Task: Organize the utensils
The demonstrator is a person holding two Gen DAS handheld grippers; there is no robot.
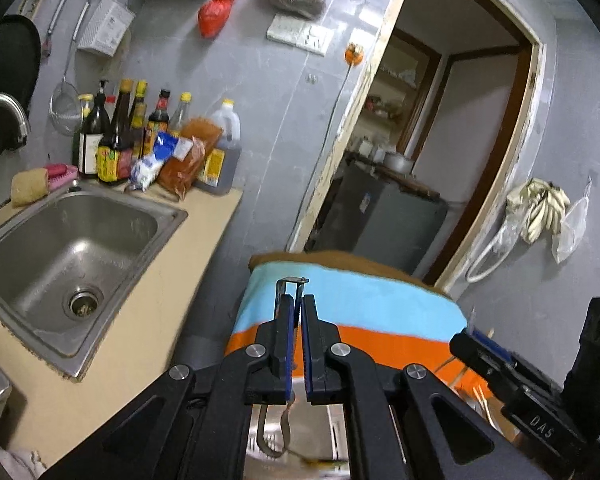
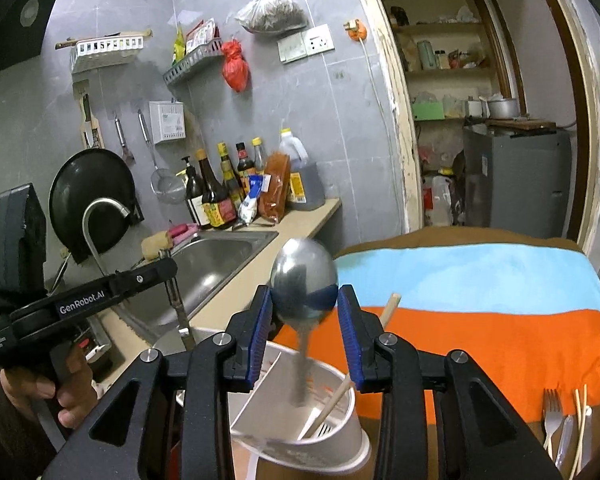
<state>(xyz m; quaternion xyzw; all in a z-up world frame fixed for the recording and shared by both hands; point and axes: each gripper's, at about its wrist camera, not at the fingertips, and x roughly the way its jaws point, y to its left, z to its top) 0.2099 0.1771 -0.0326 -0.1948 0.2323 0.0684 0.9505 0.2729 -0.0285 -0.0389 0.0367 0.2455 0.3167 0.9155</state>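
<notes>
Your right hand-held gripper (image 2: 303, 322) was spread around the spoon (image 2: 303, 280) standing in the white cup (image 2: 300, 420); your left hand-held gripper (image 1: 298, 312) pinched a metal utensil (image 1: 290, 292). Bumping the spoon could have tipped the cup.

Ahead of the left gripper (image 1: 298, 308), black with blue finger pads, the cloth (image 1: 352, 300) runs in brown, sky-blue and orange bands. Between the right gripper's (image 2: 305, 312) blue pads sits a silver spoon (image 2: 303, 280), its handle down in a white cup (image 2: 320, 432) with pale wooden chopsticks (image 2: 348, 380). To that gripper's right lies a silver fork (image 2: 553, 412).
</notes>
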